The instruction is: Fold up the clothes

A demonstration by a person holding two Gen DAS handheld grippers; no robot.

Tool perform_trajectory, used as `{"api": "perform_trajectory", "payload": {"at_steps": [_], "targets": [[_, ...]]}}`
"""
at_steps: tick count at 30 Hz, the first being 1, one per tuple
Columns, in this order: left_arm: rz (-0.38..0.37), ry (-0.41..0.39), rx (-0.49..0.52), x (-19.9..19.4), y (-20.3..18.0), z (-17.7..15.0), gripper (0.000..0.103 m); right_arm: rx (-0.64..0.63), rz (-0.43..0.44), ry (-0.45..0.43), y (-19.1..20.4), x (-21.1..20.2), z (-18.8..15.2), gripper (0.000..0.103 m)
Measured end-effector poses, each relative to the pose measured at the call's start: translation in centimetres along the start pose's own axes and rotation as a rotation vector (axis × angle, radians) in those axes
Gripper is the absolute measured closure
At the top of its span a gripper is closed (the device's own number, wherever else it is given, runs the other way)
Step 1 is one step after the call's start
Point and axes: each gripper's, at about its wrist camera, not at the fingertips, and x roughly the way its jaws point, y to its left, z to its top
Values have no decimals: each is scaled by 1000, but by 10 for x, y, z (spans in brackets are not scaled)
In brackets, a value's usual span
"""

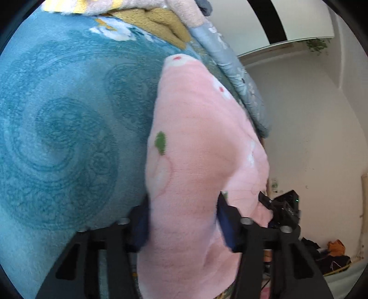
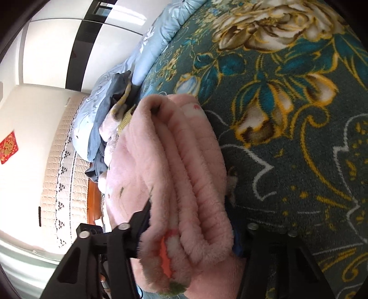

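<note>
A pink fleece garment (image 1: 197, 142) with small flower and green leaf prints lies folded over the bed. My left gripper (image 1: 184, 218) is shut on its near end, a blue-padded finger on each side of the cloth. In the right wrist view the same pink garment (image 2: 181, 165) shows as a thick stack of folded layers. My right gripper (image 2: 191, 230) is shut on that stack; the right finger is mostly hidden behind the fleece. The other gripper's black body (image 1: 285, 211) shows just past the garment's right edge.
A blue fleece blanket (image 1: 64, 128) with swirl patterns covers the bed on the left; it turns dark green with gold flowers (image 2: 287, 96). A pile of other clothes (image 1: 151, 20) and a light blue quilt (image 2: 147, 46) lie further back. White walls (image 1: 306, 128) and a wardrobe stand beyond.
</note>
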Motion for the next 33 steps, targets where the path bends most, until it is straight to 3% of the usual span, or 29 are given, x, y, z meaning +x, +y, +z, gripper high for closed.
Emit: {"api": "perform_trajectory", "payload": {"at_steps": [3,6,15,24,29,33], "targets": [[46,-19,29,-5,-22,0,69,-37,4,-18,11,-6,0,60],[71,-43,115,-11,-62,2,72,-47,68,-39,16,-18,4,62],[11,-6,353,17,-197,23,73,-46,161,-195,-17,-118,31,63],[-109,126,500,162,-337,33,72,-6,42,-440,-90,-257,82,63],[-126,189,571,240,-396,28,72,15,-30,-533,-134,-314,111,63],[-131,199,639,282,-427,24,72,35,-33,-602,-165,-338,134,63]]}}
